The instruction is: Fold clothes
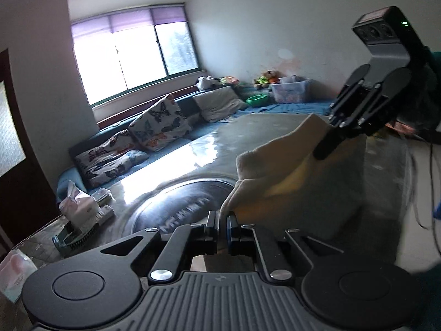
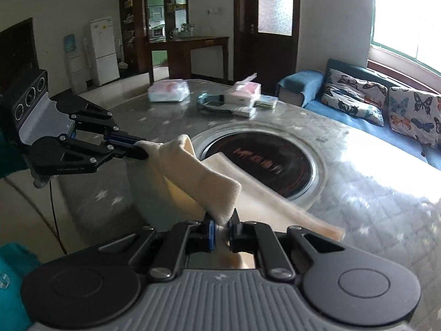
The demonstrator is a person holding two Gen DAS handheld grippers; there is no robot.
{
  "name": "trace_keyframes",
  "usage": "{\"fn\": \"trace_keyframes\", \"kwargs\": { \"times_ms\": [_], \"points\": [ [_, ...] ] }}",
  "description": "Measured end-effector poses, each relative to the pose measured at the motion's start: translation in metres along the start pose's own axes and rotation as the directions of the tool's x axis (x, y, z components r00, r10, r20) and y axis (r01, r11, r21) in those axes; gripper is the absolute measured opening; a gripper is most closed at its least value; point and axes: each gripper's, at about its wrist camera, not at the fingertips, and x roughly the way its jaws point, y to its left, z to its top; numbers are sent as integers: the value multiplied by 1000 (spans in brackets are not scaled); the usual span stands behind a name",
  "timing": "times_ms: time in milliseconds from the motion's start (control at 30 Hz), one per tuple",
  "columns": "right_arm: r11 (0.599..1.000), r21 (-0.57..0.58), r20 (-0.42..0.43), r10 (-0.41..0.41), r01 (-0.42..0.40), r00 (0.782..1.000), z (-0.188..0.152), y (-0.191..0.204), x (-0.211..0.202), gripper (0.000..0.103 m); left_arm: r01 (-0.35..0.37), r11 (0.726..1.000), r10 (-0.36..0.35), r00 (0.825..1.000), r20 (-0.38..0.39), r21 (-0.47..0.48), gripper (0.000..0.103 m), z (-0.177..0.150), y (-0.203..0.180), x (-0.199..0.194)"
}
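Left wrist view: we see the left gripper clamped on one corner of the cream garment, right gripper pinching another. Garment hangs lifted beside the table's round inset; its lower part is hidden behind the gripper bodies, inset lettering blurred.
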Motion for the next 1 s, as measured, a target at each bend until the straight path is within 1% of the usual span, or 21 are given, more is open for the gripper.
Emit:
{"fn": "trace_keyframes", "kwargs": {
  "times_ms": [67, 133, 267, 300, 333, 367, 400, 433, 500, 533, 600, 667, 733, 833, 933, 1000],
  "points": [
    [999, 33, -11, -20, 20, 1000, 1, -14, 19, 8, -12, 1000, 12, 1000, -23, -15, 7, 4, 13, 27],
    [997, 66, -22, -40, 41, 999, 1, -29, 39, 8, -26, 998, 22, 997, -75, -52, 7, 5, 26, 62],
    [988, 131, -47, -78, 83, 996, 3, -57, 77, 9, -71, 990, 48, 983, -178, -122, 8, -7, 40, 118],
    [985, 147, -53, -87, 94, 995, 3, -64, 87, 11, -85, 988, 58, 977, -203, -131, 8, -11, 41, 129],
    [981, 163, -60, -96, 104, 994, 4, -71, 97, 16, -100, 985, 66, 972, -228, -139, 10, -16, 43, 140],
    [977, 179, -67, -105, 115, 992, 4, -78, 106, 18, -107, 984, 70, 968, -241, -144, 12, -19, 44, 147],
    [973, 194, -74, -114, 126, 991, 4, -86, 116, 19, -125, 982, 87, 965, -249, -141, 13, -21, 44, 150],
    [968, 210, -81, -122, 137, 989, 5, -93, 126, 22, -132, 980, 92, 964, -250, -147, 15, -21, 45, 151],
    [954, 254, -72, -142, 156, 987, 0, -102, 125, 23, -148, 976, 104, 962, -251, -159, 24, -20, 47, 149],
    [946, 276, -58, -160, 169, 985, -3, -106, 119, 24, -168, 973, 125, 960, -251, -158, 28, -19, 48, 147],
    [932, 304, -37, -194, 196, 980, -7, -110, 105, 24, -197, 967, 153, 957, -248, -164, 28, -17, 51, 141],
    [916, 324, -26, -241, 236, 970, -11, -113, 89, 24, -222, 958, 175, 954, -245, -181, 28, -14, 55, 135],
    [909, 340, -24, -246, 240, 969, -14, -115, 78, 24, -237, 948, 188, 955, -230, -211, 26, -11, 58, 126],
    [905, 355, -37, -236, 234, 971, -22, -114, 71, 24, -208, 947, 160, 966, -203, -243, 26, -6, 55, 112],
    [901, 367, -56, -227, 231, 972, -34, -111, 67, 24, -148, 956, 102, 977, -186, -252, 27, -2, 42, 107],
    [893, 388, -63, -222, 228, 973, -42, -110, 69, 24, -126, 959, 78, 979, -190, -256, 27, -2, 31, 107]
  ]
}}
